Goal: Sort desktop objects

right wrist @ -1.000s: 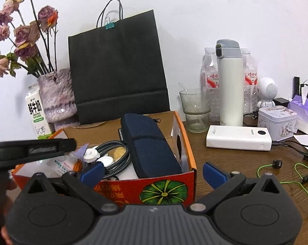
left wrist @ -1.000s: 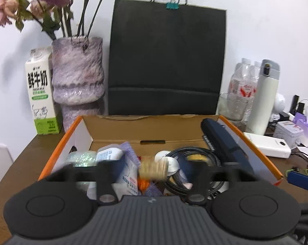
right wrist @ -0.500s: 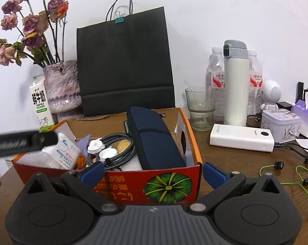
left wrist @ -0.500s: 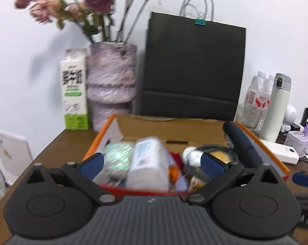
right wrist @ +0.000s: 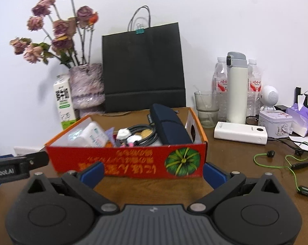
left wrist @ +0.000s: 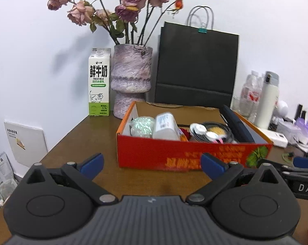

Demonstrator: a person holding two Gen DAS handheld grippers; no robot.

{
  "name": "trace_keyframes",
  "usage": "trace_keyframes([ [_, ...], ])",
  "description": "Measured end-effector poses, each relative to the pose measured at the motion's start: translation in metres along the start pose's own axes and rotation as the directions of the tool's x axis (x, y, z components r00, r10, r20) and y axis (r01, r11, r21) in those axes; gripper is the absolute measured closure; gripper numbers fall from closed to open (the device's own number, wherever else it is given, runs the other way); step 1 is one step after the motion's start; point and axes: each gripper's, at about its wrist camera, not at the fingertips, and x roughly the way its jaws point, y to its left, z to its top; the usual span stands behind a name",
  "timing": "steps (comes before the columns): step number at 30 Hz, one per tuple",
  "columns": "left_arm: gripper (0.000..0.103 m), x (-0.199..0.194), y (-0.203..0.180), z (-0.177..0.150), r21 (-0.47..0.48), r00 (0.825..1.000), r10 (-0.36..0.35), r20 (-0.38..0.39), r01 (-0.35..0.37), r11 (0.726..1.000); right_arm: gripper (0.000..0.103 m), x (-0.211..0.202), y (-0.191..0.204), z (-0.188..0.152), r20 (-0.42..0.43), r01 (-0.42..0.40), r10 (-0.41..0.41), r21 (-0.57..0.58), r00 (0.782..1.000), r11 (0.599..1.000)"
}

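The left gripper (left wrist: 151,163) hangs over the brown wooden table (left wrist: 88,143) with its blue-tipped jaws spread wide and nothing between them. The right gripper (right wrist: 152,172) is likewise released and empty, its jaws flanking the near wall of the red-and-orange cardboard box (right wrist: 125,163) without touching it.

The box stands in the middle of the table, ahead of both grippers, and holds the sorted things — a long dark-blue fabric pouch (right wrist: 170,126) leaning along its right side, a coiled black cable (right wrist: 145,132), a white tissue pack (right wrist: 92,135) and small white caps (right wrist: 123,132).

Still out on the table, right of the box, lie a white rectangular power bank (right wrist: 240,132) and a green earphone cord (right wrist: 276,163).
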Motion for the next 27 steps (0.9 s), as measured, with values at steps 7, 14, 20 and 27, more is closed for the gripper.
trace_keyframes([
  [7, 0.0, -0.031, -0.004, -0.019, 0.053, 0.999, -0.046, -0.007, 0.047, 0.998, 0.0, -0.039, 0.012, -0.006, 0.0, 0.002, -0.002, -0.013, 1.0, 1.0],
  [14, 0.0, -0.047, 0.001, -0.028, 0.035, 0.998, -0.066, -0.002, 0.066, 0.997, 0.0, -0.056, 0.021, -0.016, -0.012, -0.021, 0.021, -0.037, 1.0, 0.999],
  [20, 0.0, -0.05, 0.006, -0.027, 0.001, 0.997, -0.073, 0.024, 0.073, 0.997, 0.0, -0.06, 0.026, -0.018, -0.015, -0.041, 0.04, -0.052, 0.999, 0.998],
  [27, 0.0, -0.05, 0.002, -0.028, 0.017, 0.998, -0.068, 0.01, 0.068, 0.998, 0.0, -0.06, 0.023, -0.017, -0.028, -0.035, 0.034, -0.028, 0.999, 0.999],
])
